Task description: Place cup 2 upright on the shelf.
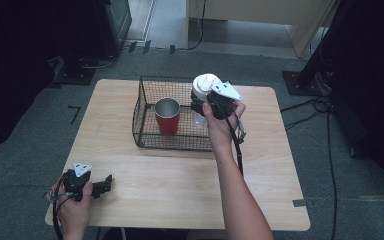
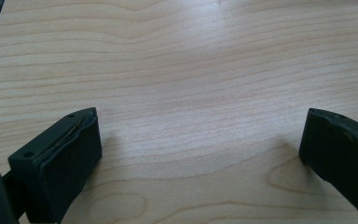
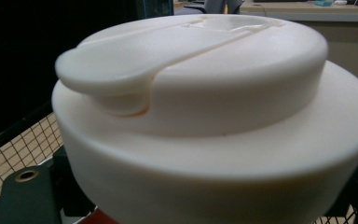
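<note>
A: Bottle (image 1: pixel 203 95) sits clamped in your right gripper (image 1: pixel 211 106), jaws closed on it, held upright above the right half of the basket (image 1: pixel 142 107), beside the red cup (image 1: pixel 167 115).

B: Which step is that?

A: Placing, I'd judge. Next, lower it straight down beside the cup, clear of the wire rim, then release. Your left gripper (image 1: pixel 102 186) rests on the counter (image 1: pixel 180 185), jaws wide apart, holding nothing.

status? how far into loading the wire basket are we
Done: red cup stands upright in the wire basket. In hand: right tongs shut on the white-lidded bottle, held over the basket's right side. Left: set it down, release. Left tongs open, resting on the table.
</note>
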The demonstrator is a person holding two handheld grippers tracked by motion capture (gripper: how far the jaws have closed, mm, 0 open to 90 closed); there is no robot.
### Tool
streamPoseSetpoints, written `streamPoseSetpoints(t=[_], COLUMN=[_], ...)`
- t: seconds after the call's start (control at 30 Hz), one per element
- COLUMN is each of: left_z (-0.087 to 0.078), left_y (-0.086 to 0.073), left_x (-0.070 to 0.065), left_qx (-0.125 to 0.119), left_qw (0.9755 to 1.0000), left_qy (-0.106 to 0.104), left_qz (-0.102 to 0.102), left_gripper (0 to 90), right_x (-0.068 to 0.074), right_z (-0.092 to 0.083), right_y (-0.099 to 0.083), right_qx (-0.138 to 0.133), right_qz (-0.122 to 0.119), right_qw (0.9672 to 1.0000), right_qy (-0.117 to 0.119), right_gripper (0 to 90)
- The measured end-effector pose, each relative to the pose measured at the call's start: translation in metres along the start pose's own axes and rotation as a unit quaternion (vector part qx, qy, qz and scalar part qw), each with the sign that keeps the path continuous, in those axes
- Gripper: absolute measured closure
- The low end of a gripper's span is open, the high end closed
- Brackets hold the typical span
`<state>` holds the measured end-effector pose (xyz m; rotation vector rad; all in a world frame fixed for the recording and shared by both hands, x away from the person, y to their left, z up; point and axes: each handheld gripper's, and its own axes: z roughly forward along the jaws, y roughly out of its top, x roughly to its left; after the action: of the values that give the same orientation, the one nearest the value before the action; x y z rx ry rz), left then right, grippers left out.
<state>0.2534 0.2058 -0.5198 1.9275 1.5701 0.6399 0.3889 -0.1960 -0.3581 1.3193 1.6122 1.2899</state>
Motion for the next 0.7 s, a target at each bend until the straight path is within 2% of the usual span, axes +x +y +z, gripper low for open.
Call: streamPoseSetpoints(t=[0.23, 0.37, 0.7], left_z=[0.000, 0.000, 0.000], left_y=[0.000, 0.000, 0.000], left_x=[0.000, 0.000, 0.000], left_qx=[0.000, 0.000, 0.000], left_qw=[1.0000, 1.0000, 1.0000], left_qy=[0.000, 0.000, 0.000], left_qz=[0.000, 0.000, 0.000], left_gripper=[0.0, 0.0, 0.0], right_x=[-0.008, -0.010, -0.006], right_z=[0.014, 0.019, 0.033], right_y=[-0.012, -0.018, -0.030], right_qx=[0.023, 0.032, 0.061], right_qz=[0.006, 0.019, 0.006], right_qw=[0.9997, 0.9993, 0.9981], right_qy=[-0.009, -0.008, -0.011], right_gripper=[16.1, 16.1, 16.1])
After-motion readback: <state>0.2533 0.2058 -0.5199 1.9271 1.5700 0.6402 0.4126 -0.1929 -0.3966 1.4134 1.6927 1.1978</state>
